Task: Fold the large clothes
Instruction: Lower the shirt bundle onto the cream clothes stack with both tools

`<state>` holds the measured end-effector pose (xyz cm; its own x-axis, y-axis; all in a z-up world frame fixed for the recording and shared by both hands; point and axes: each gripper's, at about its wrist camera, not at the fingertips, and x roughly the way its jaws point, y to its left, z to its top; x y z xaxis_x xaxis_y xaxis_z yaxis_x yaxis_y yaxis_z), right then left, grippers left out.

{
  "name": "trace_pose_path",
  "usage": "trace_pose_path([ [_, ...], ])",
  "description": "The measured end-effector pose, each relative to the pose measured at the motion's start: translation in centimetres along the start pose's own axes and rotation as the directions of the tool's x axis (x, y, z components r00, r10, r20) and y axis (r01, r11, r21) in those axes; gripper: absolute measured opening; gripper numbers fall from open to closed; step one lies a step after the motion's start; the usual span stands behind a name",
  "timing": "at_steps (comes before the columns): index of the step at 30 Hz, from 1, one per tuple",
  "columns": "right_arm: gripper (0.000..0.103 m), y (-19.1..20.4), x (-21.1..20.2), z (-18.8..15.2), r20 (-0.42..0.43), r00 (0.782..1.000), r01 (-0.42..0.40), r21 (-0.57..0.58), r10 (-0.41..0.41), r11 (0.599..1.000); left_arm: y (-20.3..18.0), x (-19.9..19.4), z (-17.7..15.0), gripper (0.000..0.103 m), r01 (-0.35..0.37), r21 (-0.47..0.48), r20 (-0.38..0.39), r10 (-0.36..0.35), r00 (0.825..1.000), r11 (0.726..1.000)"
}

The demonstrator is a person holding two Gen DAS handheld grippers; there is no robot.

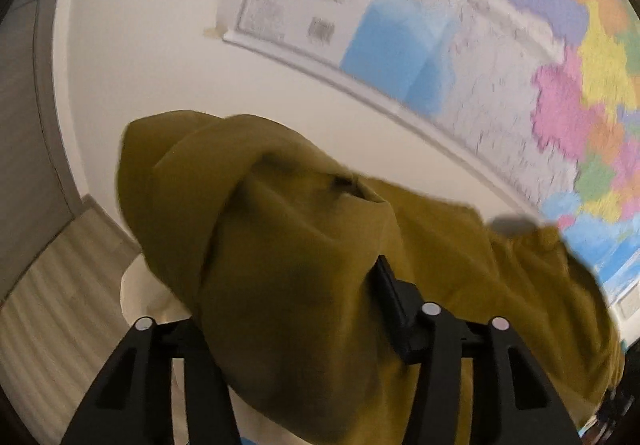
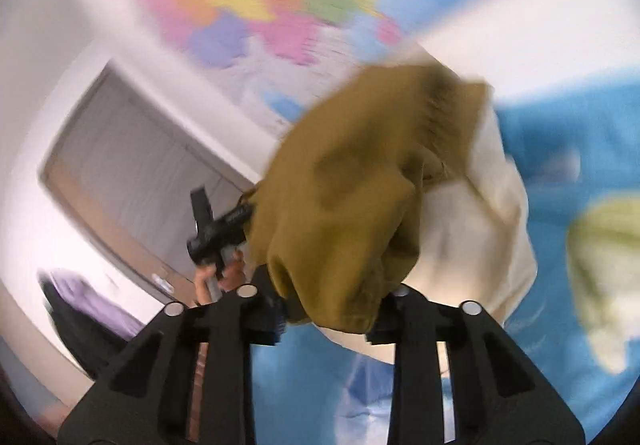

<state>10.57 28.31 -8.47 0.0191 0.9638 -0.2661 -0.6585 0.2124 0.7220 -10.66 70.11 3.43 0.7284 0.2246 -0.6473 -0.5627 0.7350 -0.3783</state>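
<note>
Olive garment (image 1: 304, 269): frame centre, bunched, clamped in left tool (image 1: 288, 305) and right tool (image 2: 328, 309). Wall map (image 1: 500, 45): upper right; print and code square blurred, unreadable.

Garment (image 1: 304, 285) bunched between left tongs (image 1: 296, 309), wall map (image 1: 500, 57) behind

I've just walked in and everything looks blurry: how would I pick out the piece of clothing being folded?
Start from the big colourful map on the white wall. In front of it a bunched mustard-brown garment hangs between the black fingers of both grippers. Its dark olive-mustard colour separates it from the cream cloth behind it.
</note>
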Motion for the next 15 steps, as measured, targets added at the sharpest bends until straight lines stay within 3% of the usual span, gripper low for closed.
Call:
trace_pose_path([
  [2,0.028,-2.1,1.1,-0.3,-0.063,0.998,0.009,0.042,-0.006,0.999,0.9,0.5,-0.1,0.053,0.0,-0.04,0.001,0.0,1.0,0.999],
  [3,0.036,-4.1,2.7,-1.3,-0.155,0.987,0.06,0.124,-0.04,0.99,1.2,1.4,-0.5,0.056,-0.042,-0.041,-0.031,0.041,0.999,0.998],
  [4,0.042,-4.2,-1.0,-1.0,-0.206,0.977,0.093,0.156,-0.06,0.983,1.4,1.9,-0.8,0.062,-0.063,-0.033,-0.047,0.061,0.997,0.997],
  [5,0.056,-5.6,-0.4,-1.7,-0.261,0.962,0.14,0.193,-0.087,0.971,1.4,2.2,-1.4,0.066,-0.088,-0.01,-0.062,0.087,0.994,0.996],
  [6,0.062,-5.0,-0.5,-2.8,-0.268,0.958,0.155,0.198,-0.099,0.968,1.4,2.0,-1.8,0.068,-0.111,0.009,-0.058,0.111,0.992,0.994],
  [8,0.07,-3.2,-1.9,-3.2,-0.264,0.949,0.211,0.122,-0.173,0.97,1.4,0.7,-2.4,0.071,-0.13,0.018,-0.045,0.13,0.99,0.991],
  [11,0.071,-2.3,-4.5,-0.8,-0.18,0.93,0.315,-0.055,-0.32,0.947,1.6,-2.5,-3.1,0.072,-0.135,-0.003,0.009,0.135,0.991,0.991],
  [13,0.071,0.0,-6.9,0.5,-0.073,0.898,0.417,-0.17,-0.433,0.893,0.8,-5.3,-3.9,0.073,-0.139,0.032,0.087,0.136,0.987,0.99],
  [15,0.071,-0.5,-7.9,0.6,-0.004,0.913,0.394,-0.251,-0.408,0.884,-1.0,-7.7,-4.5,0.073,-0.172,0.099,0.169,0.154,0.974,0.98],
])
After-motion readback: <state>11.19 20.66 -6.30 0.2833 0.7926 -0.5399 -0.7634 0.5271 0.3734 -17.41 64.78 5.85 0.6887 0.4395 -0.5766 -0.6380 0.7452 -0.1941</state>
